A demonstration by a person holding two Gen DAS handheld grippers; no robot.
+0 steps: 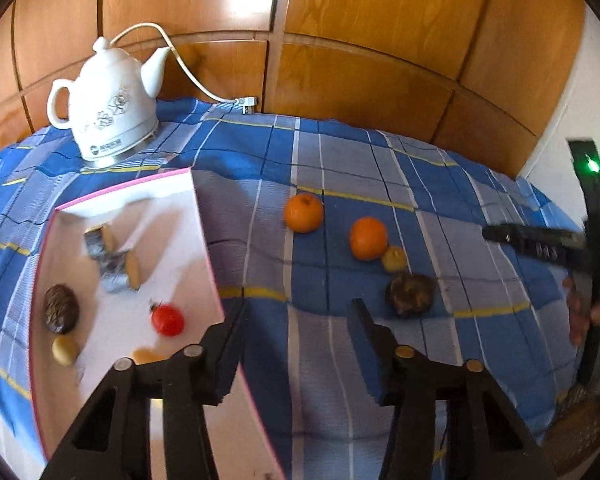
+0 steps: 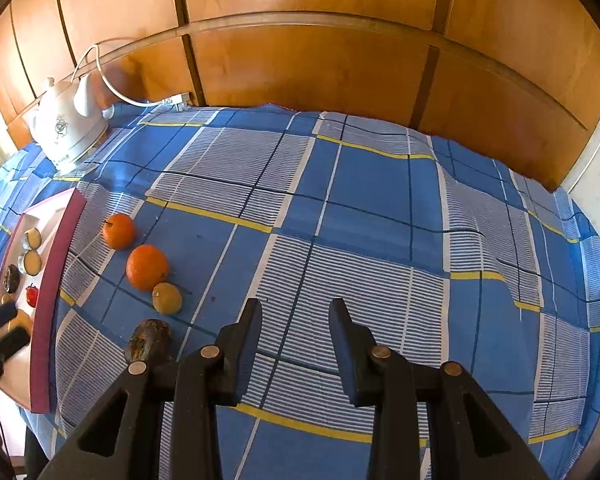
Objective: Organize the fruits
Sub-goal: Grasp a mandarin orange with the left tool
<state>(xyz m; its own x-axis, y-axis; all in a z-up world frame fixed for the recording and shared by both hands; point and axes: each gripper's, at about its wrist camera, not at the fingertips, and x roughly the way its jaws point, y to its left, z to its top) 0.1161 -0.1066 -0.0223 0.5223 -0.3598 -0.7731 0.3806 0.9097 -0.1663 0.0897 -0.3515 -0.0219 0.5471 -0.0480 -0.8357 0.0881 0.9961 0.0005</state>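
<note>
bare cloth (image 2: 380,220) right, fruit row (image 2: 147,267), box wall (image 2: 56,280) left

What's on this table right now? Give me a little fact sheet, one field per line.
Surface: blue plaid tablecloth
Container: shallow white tray with pink rim, at left
In tray: small red tomato, two foil-wrapped pieces, dark wrinkled fruit
On cloth: two round oranges, small yellowish fruit, dark brown fruit
Behind: white ceramic kettle
Left fingers: apart, empty
Right fingers: apart, empty

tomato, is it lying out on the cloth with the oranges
No, the tomato lies inside the white tray, while both oranges sit on the cloth outside it.
</note>
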